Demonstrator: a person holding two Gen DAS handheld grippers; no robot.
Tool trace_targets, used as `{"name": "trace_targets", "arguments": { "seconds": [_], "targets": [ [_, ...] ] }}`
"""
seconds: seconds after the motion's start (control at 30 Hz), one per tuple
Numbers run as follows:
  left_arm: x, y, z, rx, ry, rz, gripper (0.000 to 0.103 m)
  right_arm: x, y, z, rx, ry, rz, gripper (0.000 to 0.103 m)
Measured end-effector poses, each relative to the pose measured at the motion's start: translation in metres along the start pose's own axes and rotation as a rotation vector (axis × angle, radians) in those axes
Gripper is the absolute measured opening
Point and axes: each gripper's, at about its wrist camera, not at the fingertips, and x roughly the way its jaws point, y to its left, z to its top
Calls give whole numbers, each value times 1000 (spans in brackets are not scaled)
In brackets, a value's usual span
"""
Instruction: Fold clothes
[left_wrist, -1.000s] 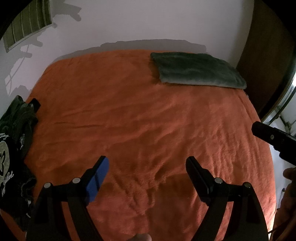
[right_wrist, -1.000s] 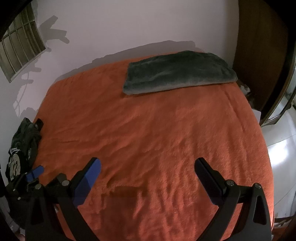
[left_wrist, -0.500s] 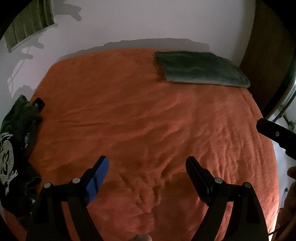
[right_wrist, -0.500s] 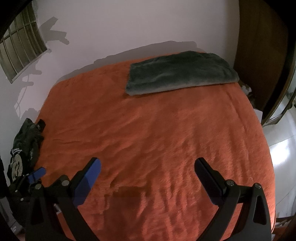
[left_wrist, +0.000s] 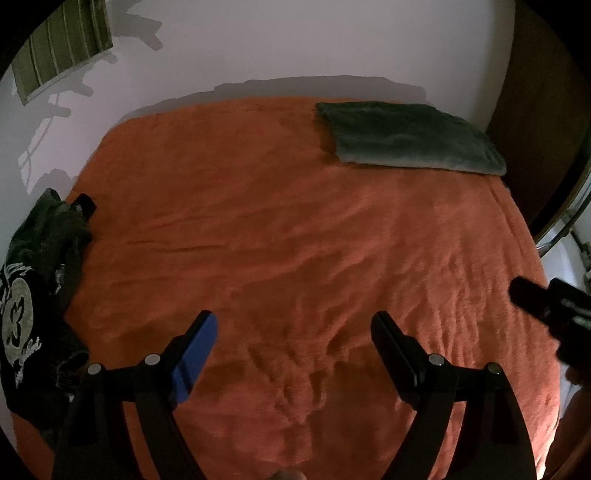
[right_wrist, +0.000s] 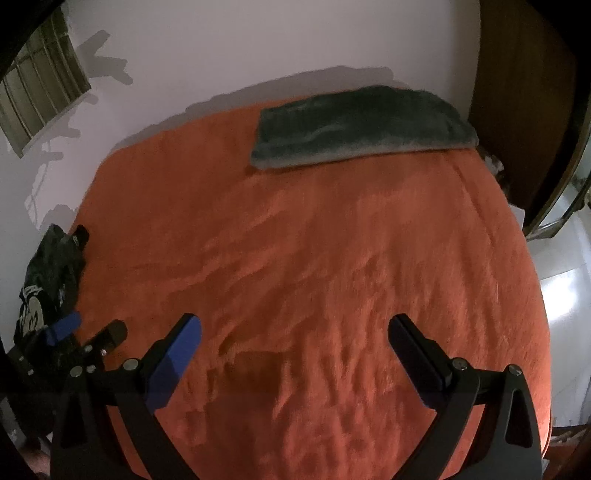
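A crumpled dark garment with a pale print (left_wrist: 33, 295) (right_wrist: 48, 280) lies in a heap at the left edge of the orange bed cover (left_wrist: 295, 229) (right_wrist: 314, 240). My left gripper (left_wrist: 293, 325) hangs over the near middle of the bed, open, with only bare cover between its fingers. My right gripper (right_wrist: 293, 326) is open too, also above bare cover. Each gripper shows in the other's view: the right one's dark finger (left_wrist: 532, 299) at the right edge, the left one's blue pad (right_wrist: 62, 326) at the lower left, close to the garment.
A folded grey-green blanket (left_wrist: 406, 136) (right_wrist: 358, 125) lies at the far right of the bed against a white wall. A dark wooden door (left_wrist: 543, 110) stands at the right. A slatted window (right_wrist: 37, 99) is at the upper left. Pale floor (right_wrist: 565, 295) shows past the bed's right side.
Both views have drifted a little. In the left wrist view the right gripper's finger has slid lower at the right edge. Both grippers stay open.
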Motion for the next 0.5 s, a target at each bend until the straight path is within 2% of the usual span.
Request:
{"name": "trace_targets", "arguments": {
  "seconds": [0.5],
  "targets": [
    [4, 2, 1, -9, 7, 4, 86, 14, 23, -10, -32, 39, -4, 101]
  ]
}}
